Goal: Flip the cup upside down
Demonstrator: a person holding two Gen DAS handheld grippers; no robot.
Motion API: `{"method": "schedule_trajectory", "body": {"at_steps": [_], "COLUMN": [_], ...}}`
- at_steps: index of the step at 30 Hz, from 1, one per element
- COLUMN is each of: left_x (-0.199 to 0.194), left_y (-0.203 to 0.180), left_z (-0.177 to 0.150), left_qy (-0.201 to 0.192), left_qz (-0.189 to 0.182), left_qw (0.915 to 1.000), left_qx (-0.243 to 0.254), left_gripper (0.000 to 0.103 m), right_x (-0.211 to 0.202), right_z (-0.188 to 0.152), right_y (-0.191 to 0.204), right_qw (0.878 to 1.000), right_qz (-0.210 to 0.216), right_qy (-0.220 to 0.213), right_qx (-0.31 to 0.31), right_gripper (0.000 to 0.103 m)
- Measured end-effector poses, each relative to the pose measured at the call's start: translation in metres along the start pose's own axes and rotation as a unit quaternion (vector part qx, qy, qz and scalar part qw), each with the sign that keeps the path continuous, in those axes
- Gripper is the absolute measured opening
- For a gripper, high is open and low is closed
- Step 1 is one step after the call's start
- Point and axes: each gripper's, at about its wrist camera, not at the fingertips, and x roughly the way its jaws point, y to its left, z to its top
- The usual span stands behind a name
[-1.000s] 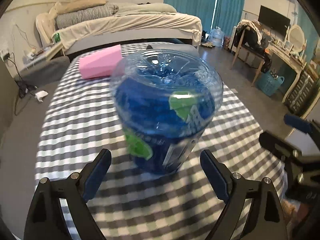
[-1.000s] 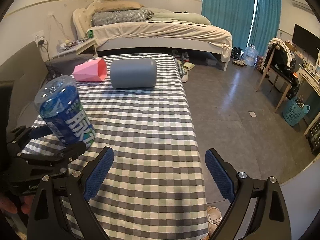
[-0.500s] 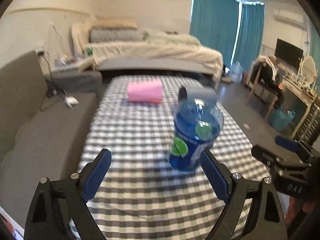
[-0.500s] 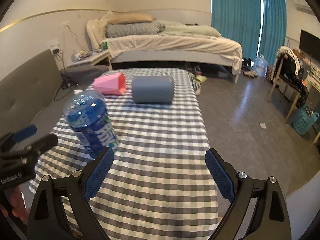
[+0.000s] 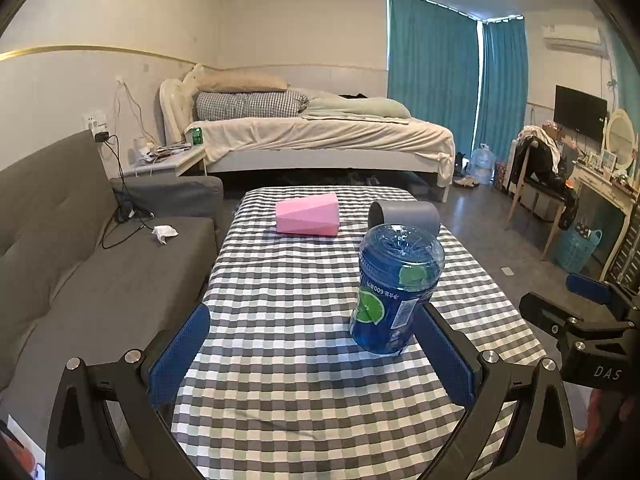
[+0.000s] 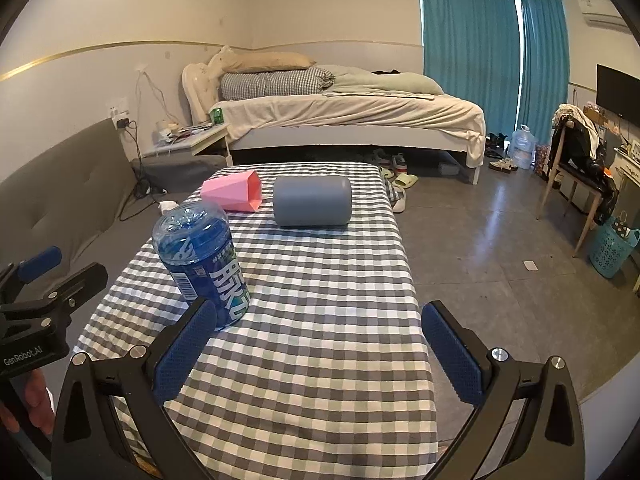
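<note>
A clear blue plastic cup (image 5: 396, 292) with a green lime label stands upside down, closed bottom up, on the checked tablecloth (image 5: 288, 304); it also shows in the right wrist view (image 6: 202, 266). My left gripper (image 5: 312, 356) is open and empty, drawn back from the cup, which stands just beyond its right finger (image 5: 446, 360). My right gripper (image 6: 320, 354) is open and empty, with the cup just beyond its left finger (image 6: 184, 350).
A pink faceted cup (image 5: 308, 215) and a grey cup (image 6: 312, 201) lie on their sides at the table's far end. A grey sofa (image 5: 72, 248) runs along the left. A bed (image 5: 320, 140) stands behind, with chairs and a basket at the right.
My left gripper has pulled back and up from the blue cup, which now stands free and looks smaller. My right gripper has also drawn back a little.
</note>
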Motion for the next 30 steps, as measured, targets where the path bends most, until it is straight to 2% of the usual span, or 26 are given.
{"method": "schedule_trajectory", "body": {"at_steps": [9,30], "left_x": [0.0003,-0.0039], "left_y": [-0.0026,0.0054], "left_z": [-0.0043,-0.0073], "left_qy": [0.008,-0.002], "left_qz": [-0.005,0.016], "left_qw": [0.9999,0.9999], "left_qx": [0.009,0.005], "left_gripper": [0.103,0.103], "right_x": [-0.0021,0.0012], "right_z": [-0.0025,-0.0005], "right_y": [-0.0029,0.0004], "right_qw": [1.000,1.000], "right_qz": [0.002,-0.003], "right_qy": [0.001,0.009], "right_qx": [-0.003,-0.010], "right_gripper": [0.103,0.103]}}
